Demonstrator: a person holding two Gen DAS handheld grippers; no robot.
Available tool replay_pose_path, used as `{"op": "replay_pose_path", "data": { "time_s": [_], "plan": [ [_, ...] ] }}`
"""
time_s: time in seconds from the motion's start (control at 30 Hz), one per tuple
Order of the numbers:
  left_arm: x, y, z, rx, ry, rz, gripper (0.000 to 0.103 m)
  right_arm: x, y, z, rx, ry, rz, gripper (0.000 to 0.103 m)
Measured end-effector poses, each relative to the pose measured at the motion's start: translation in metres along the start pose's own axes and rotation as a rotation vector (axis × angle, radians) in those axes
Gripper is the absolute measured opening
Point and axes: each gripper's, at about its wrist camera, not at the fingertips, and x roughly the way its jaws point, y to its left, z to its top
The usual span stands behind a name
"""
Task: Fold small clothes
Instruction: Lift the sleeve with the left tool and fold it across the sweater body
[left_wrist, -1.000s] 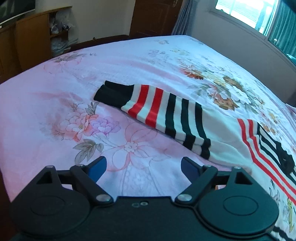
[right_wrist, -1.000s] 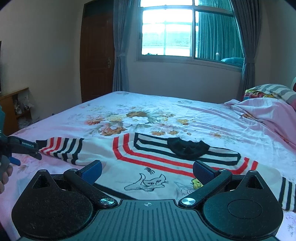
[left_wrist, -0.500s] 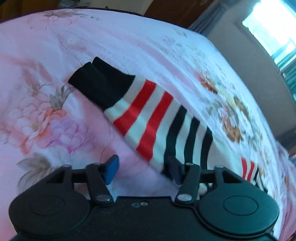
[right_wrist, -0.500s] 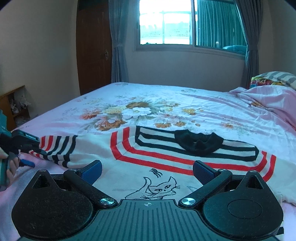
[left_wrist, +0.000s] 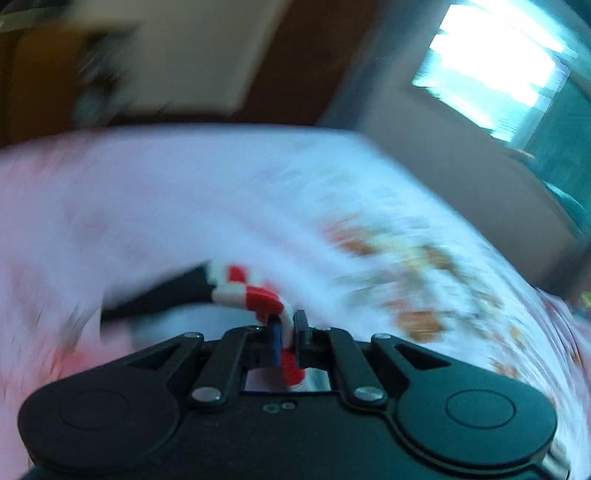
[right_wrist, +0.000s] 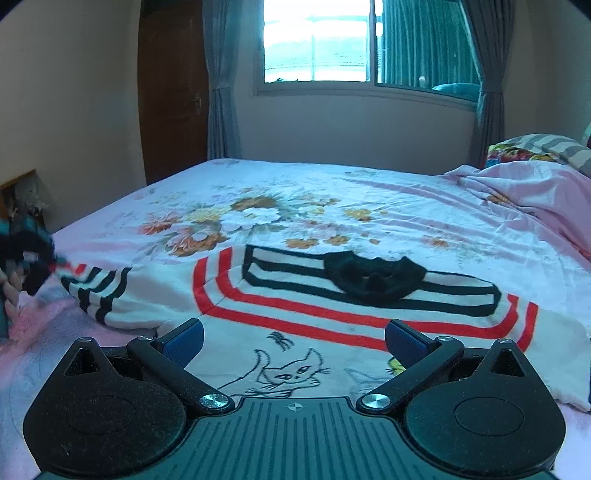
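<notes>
Sleeve (left_wrist: 258, 299) pinched in left gripper (left_wrist: 287, 334), apparently lifted off bedspread (left_wrist: 184, 206).

Daylight came from a window (right_wrist: 365, 44) on the far wall, blown out to white in both views, and the rest of the room was dim with a bluish cast. The left wrist view was heavily motion-blurred: the bed (left_wrist: 221, 206) and walls smeared into streaks, while only the left tool (left_wrist: 288, 332) up close stayed sharp. The right wrist view was clear and steady. Fisheye distortion bent the walls and darkened the corners.
</notes>
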Motion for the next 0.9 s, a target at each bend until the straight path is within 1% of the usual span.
{"op": "replay_pose_path", "data": {
  "time_s": [0.07,0.1,0.13,0.17,0.23,0.27,0.33,0.37,0.4,0.43,0.47,0.5,0.53,0.57,0.6,0.63,0.67,0.7,0.73,0.77,0.8,0.87,0.9],
  "plan": [
    [-0.021,-0.049,0.002,0.145,-0.06,-0.088,0.004,-0.004,-0.007,0.001,0.005,-0.007,-0.013,0.103],
    [-0.029,-0.073,0.0,0.199,-0.076,-0.136,0.004,-0.007,-0.012,0.001,0.009,-0.013,-0.02,0.103],
    [-0.036,-0.101,-0.005,0.253,-0.087,-0.189,0.004,-0.01,-0.018,0.001,0.014,-0.016,-0.027,0.103],
    [-0.04,-0.125,-0.012,0.292,-0.08,-0.237,0.004,-0.012,-0.021,0.001,0.016,-0.016,-0.035,0.103],
    [-0.043,-0.173,-0.032,0.371,-0.041,-0.335,0.004,-0.019,-0.034,-0.001,0.022,-0.018,-0.06,0.103],
    [-0.044,-0.201,-0.048,0.417,-0.013,-0.383,0.004,-0.022,-0.041,-0.002,0.027,-0.017,-0.072,0.103],
    [-0.043,-0.241,-0.08,0.48,0.056,-0.455,0.005,-0.027,-0.055,-0.005,0.039,-0.008,-0.095,0.103],
    [-0.039,-0.26,-0.098,0.52,0.105,-0.48,0.005,-0.03,-0.064,-0.008,0.046,0.0,-0.11,0.103],
    [-0.034,-0.277,-0.117,0.561,0.168,-0.499,0.011,-0.031,-0.071,-0.01,0.05,0.009,-0.121,0.103],
    [-0.029,-0.289,-0.134,0.592,0.225,-0.503,0.021,-0.032,-0.08,-0.013,0.056,0.025,-0.131,0.103],
    [-0.026,-0.297,-0.146,0.617,0.262,-0.497,0.024,-0.032,-0.086,-0.015,0.061,0.04,-0.137,0.103],
    [-0.026,-0.299,-0.152,0.636,0.285,-0.492,0.024,-0.031,-0.092,-0.018,0.063,0.055,-0.141,0.103],
    [-0.026,-0.299,-0.155,0.642,0.299,-0.488,0.023,-0.032,-0.097,-0.02,0.066,0.066,-0.146,0.103],
    [-0.032,-0.296,-0.15,0.628,0.299,-0.499,0.023,-0.032,-0.101,-0.023,0.067,0.071,-0.149,0.103],
    [-0.038,-0.291,-0.142,0.61,0.285,-0.511,0.028,-0.032,-0.104,-0.024,0.068,0.073,-0.15,0.103],
    [-0.046,-0.284,-0.132,0.597,0.264,-0.512,0.039,-0.032,-0.106,-0.025,0.072,0.075,-0.152,0.103],
    [-0.052,-0.276,-0.123,0.589,0.226,-0.492,0.047,-0.03,-0.108,-0.026,0.078,0.079,-0.143,0.103],
    [-0.058,-0.266,-0.114,0.586,0.188,-0.458,0.065,-0.028,-0.109,-0.025,0.085,0.084,-0.13,0.103],
    [-0.062,-0.256,-0.107,0.58,0.149,-0.423,0.071,-0.023,-0.108,-0.024,0.092,0.09,-0.114,0.103],
    [-0.065,-0.241,-0.1,0.574,0.116,-0.386,0.071,-0.015,-0.107,-0.022,0.101,0.1,-0.099,0.103],
    [-0.061,-0.229,-0.097,0.574,0.108,-0.348,0.069,-0.009,-0.105,-0.021,0.107,0.111,-0.089,0.103],
    [-0.051,-0.2,-0.092,0.548,0.129,-0.26,0.064,0.004,-0.099,-0.018,0.125,0.124,-0.047,0.103],
    [-0.043,-0.189,-0.092,0.533,0.144,-0.228,0.06,0.011,-0.095,-0.017,0.133,0.131,-0.033,0.103]
  ]
}}
